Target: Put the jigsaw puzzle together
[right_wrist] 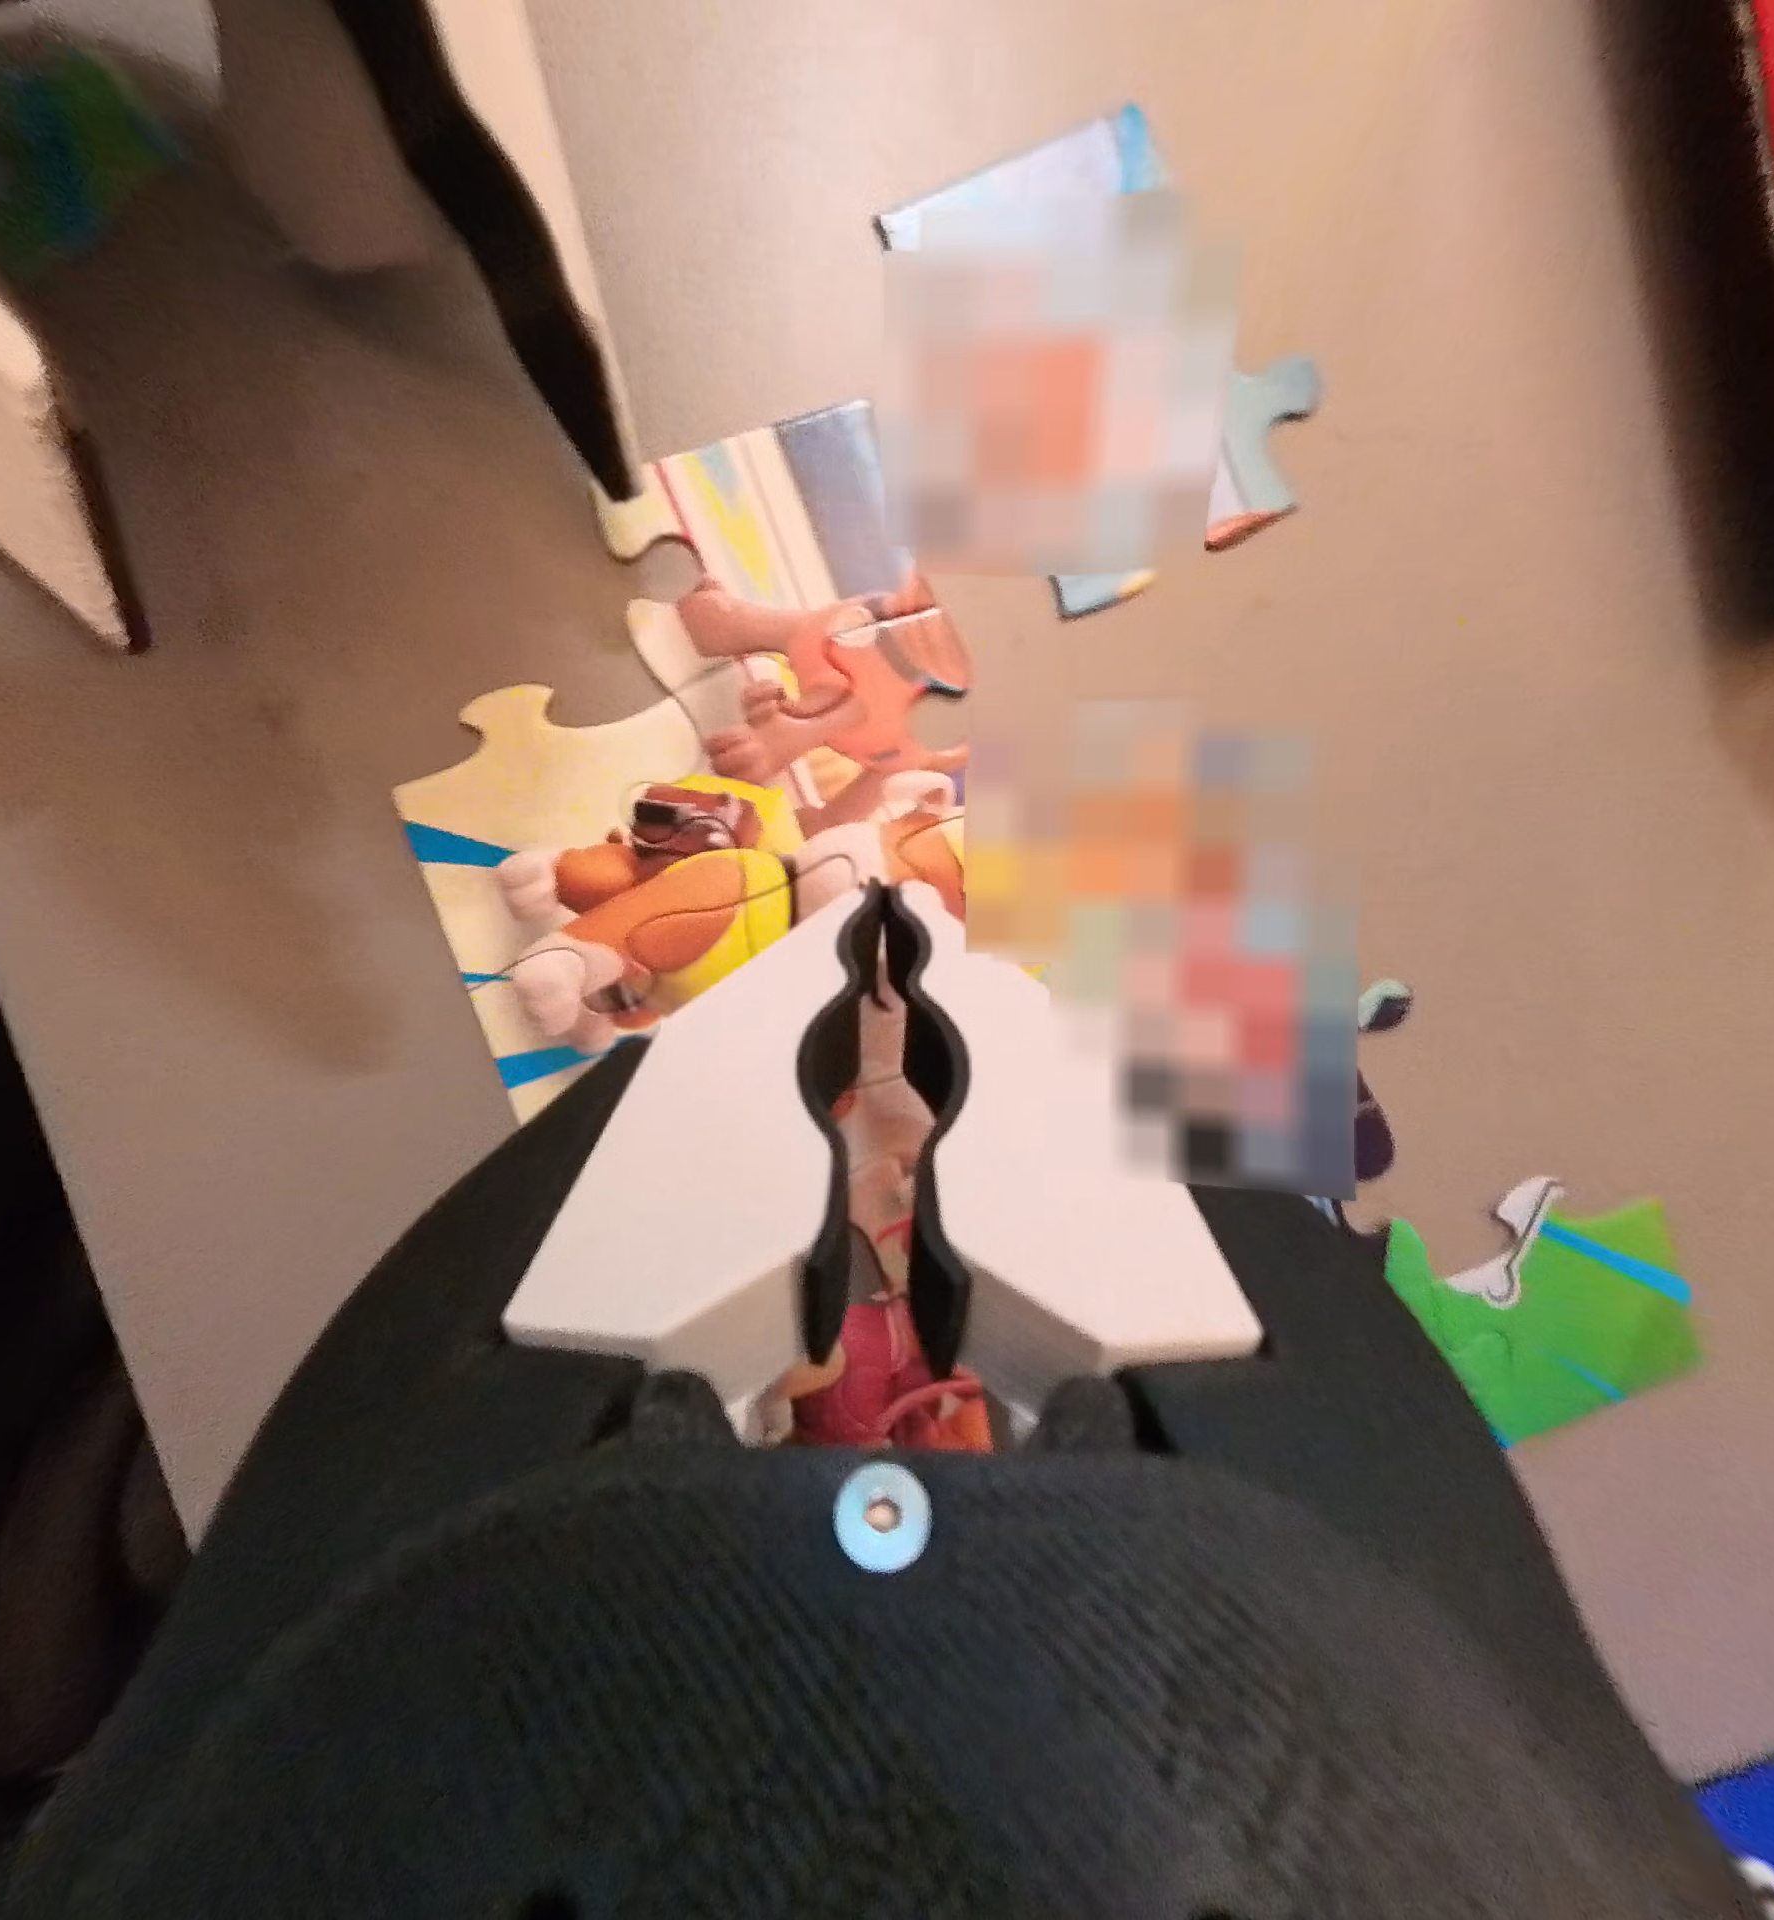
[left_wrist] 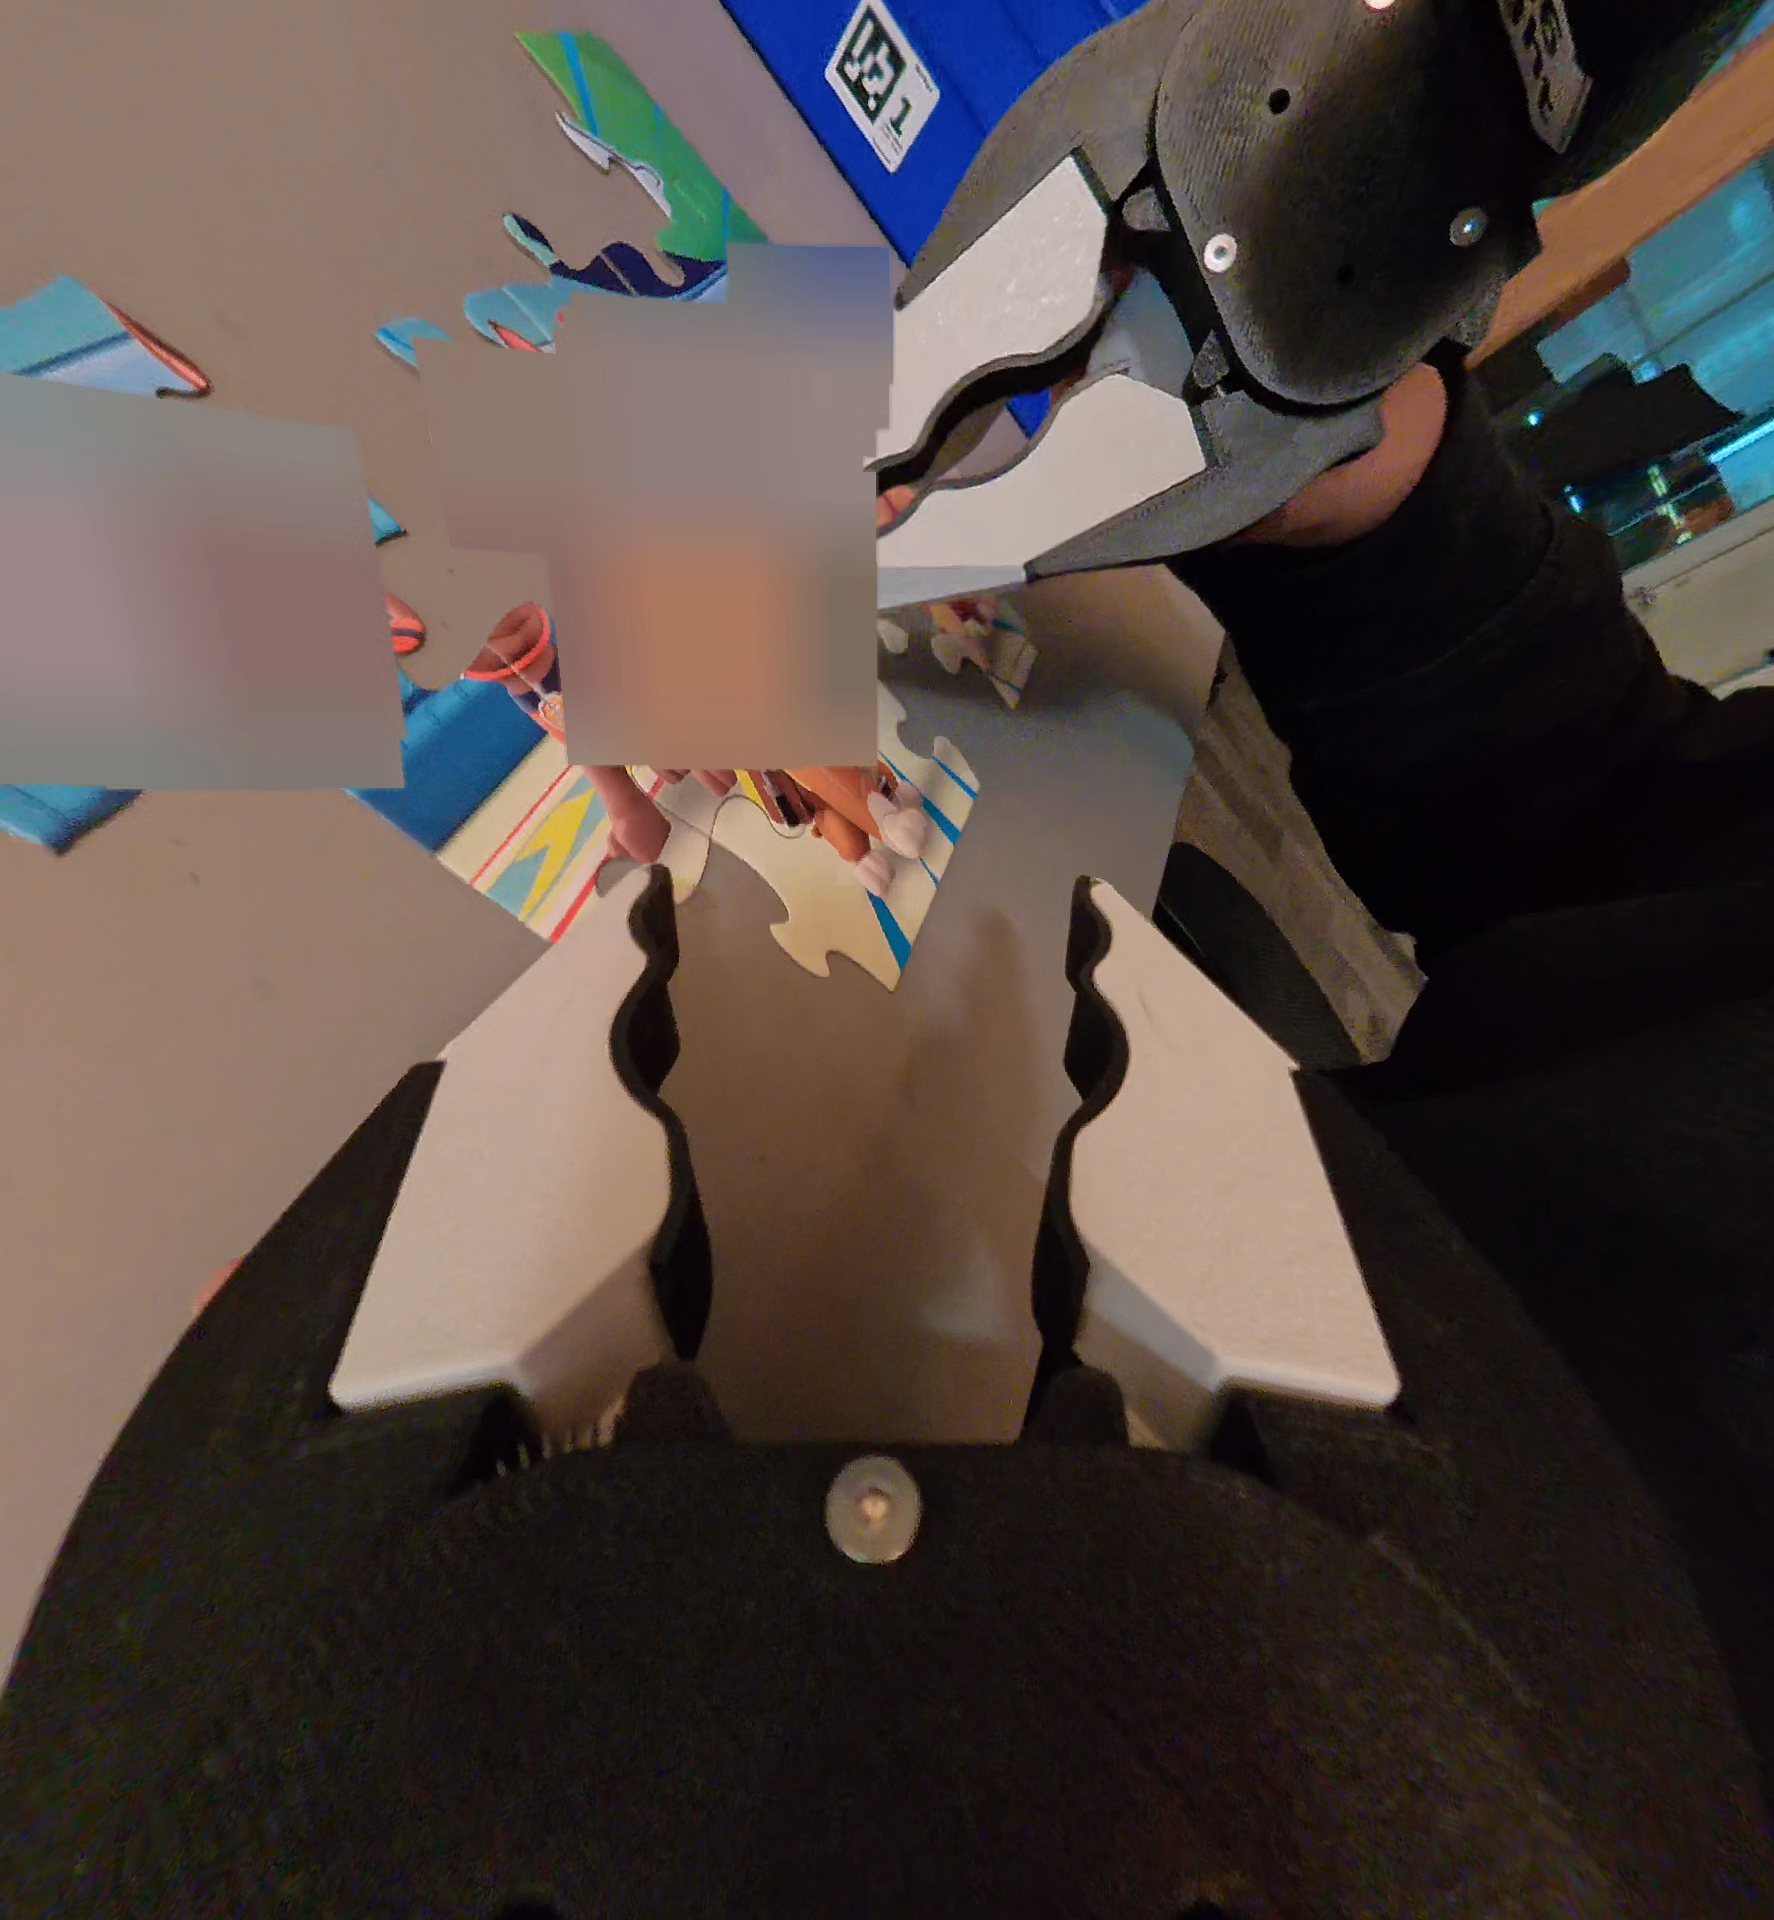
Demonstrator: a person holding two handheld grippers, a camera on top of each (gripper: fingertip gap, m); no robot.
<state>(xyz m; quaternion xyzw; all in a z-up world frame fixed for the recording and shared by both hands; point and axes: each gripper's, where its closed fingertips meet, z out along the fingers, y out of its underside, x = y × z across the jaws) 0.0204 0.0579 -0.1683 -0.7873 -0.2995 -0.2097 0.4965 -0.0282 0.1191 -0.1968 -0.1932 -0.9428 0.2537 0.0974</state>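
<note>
A partly joined cartoon jigsaw puzzle [left_wrist: 810, 831] lies on a beige table [left_wrist: 187, 1039]. My left gripper [left_wrist: 872, 902] is open and holds nothing. Its left fingertip [left_wrist: 657, 899] is at the puzzle's near edge, and a pale corner piece [left_wrist: 841, 935] lies just ahead between the tips. The left gripper also shows at the top left of the right wrist view [right_wrist: 363, 561], one tip at the puzzle's edge. My right gripper [right_wrist: 878, 902] is shut, tips together low over the puzzle's [right_wrist: 654, 894] dog picture. The right gripper shows in the left wrist view [left_wrist: 893, 478] above the puzzle's far side.
A loose green piece [right_wrist: 1548, 1320] lies to the right, and more green and blue pieces [left_wrist: 654, 135] lie farther off. A blue box with a square marker [left_wrist: 893, 94] stands behind. The table edge [left_wrist: 1189, 727] runs on the right, beside a person in black [left_wrist: 1485, 727]. The gap from one gripper's tips to the other's is roughly 9 cm.
</note>
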